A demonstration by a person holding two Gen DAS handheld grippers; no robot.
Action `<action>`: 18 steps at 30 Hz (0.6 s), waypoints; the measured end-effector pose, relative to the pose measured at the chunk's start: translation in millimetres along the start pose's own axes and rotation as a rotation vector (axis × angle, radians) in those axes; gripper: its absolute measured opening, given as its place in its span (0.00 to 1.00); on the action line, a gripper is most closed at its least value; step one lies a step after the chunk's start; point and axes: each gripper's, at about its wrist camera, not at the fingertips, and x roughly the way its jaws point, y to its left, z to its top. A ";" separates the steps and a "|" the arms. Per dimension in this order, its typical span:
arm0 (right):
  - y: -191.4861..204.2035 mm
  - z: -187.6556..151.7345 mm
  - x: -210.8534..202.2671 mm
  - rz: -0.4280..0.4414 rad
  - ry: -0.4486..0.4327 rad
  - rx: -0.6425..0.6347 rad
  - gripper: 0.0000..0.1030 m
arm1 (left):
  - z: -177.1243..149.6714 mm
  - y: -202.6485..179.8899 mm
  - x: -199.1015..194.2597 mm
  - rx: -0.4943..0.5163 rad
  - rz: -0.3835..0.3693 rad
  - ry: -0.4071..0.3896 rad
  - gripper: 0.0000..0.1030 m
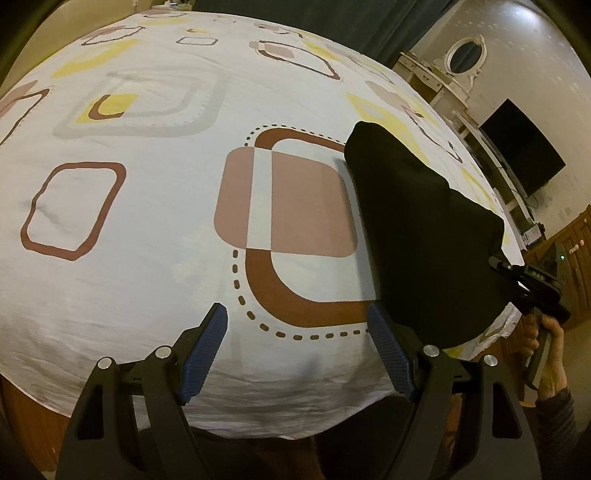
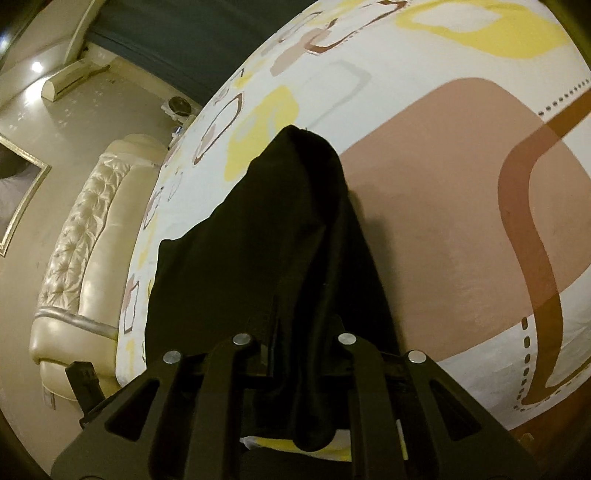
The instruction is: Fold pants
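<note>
Black pants (image 1: 417,229) hang bunched in a dark fold over the right side of the patterned bed sheet (image 1: 147,206). My right gripper (image 1: 504,266) holds them up by their right edge, with a hand (image 1: 546,332) on its handle. In the right wrist view the pants (image 2: 280,240) drape over my right gripper (image 2: 295,332) and hide its fingers, which are shut on the cloth; the far end rests on the sheet (image 2: 443,229). My left gripper (image 1: 297,332) stands open above the sheet near the bed's front edge. It holds nothing, and its right pad (image 1: 388,350) is close to the pants' lower edge.
The bed is wide, with a cream tufted headboard (image 2: 74,240) along its far side in the right wrist view. A dark television (image 1: 524,147) and a white dresser with an oval mirror (image 1: 461,55) stand by the wall beyond the bed. Dark curtains (image 1: 332,22) hang behind.
</note>
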 end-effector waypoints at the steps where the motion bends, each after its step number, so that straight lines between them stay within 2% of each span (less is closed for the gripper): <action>1: -2.8 -0.9 0.1 0.013 -0.001 0.011 0.14 | -0.1 -0.3 0.5 0.001 -0.003 0.002 0.75; 8: -22.7 -5.0 -8.5 0.082 -0.035 0.079 0.21 | -1.0 -2.4 1.8 0.007 -0.012 0.008 0.75; 15: -41.4 -11.6 -22.2 0.088 -0.079 0.125 0.21 | -0.9 -3.1 4.1 0.009 -0.018 0.012 0.75; 18: -44.3 -14.2 -27.1 0.083 -0.090 0.130 0.24 | -1.6 -4.0 3.6 0.015 -0.017 0.012 0.75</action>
